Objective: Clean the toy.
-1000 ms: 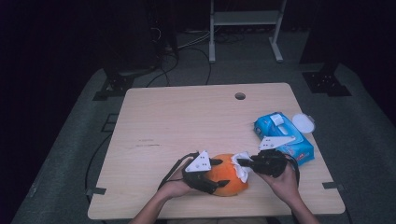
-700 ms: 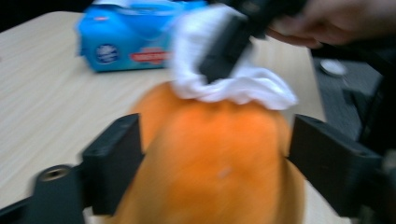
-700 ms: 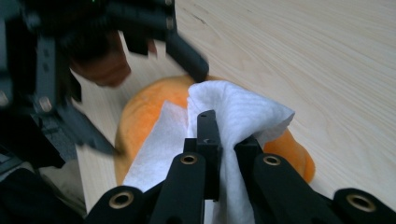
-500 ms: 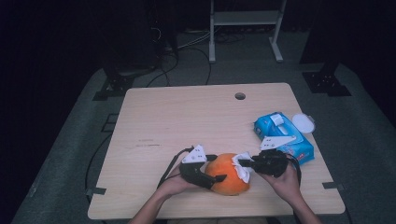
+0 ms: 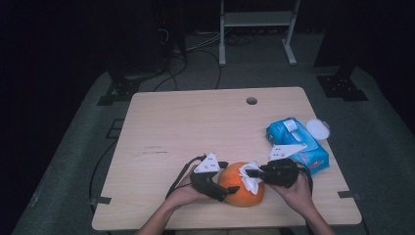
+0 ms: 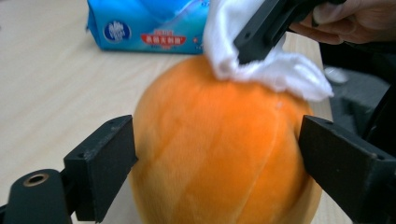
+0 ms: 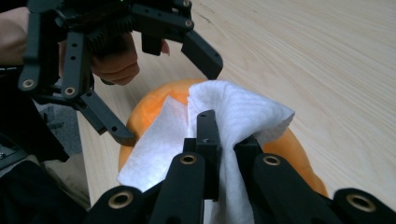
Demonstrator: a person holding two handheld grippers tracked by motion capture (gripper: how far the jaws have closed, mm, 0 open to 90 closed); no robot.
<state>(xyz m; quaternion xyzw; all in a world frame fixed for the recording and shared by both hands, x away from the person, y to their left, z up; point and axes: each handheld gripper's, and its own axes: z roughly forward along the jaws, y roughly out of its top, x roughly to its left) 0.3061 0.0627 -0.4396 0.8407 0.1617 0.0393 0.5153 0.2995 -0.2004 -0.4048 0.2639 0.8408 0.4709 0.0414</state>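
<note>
An orange plush fruit sits near the table's front edge. My left gripper grips it, one jaw pressed against each side, as the left gripper view shows around the fruit. My right gripper is shut on a crumpled white tissue. It holds the tissue against the top of the fruit. In the right gripper view my right gripper has the tissue folded between its jaws. Beyond it in that view the left gripper straddles the fruit.
A blue pack of wipes lies on the table's right side, just behind my right hand, with a white round lid beside it. The table has a cable hole at the back. Cables and a stand are on the floor beyond.
The tissue in the right gripper has slid a little toward the person across the fruit's top. The left gripper has shifted only slightly and still holds the fruit.
</note>
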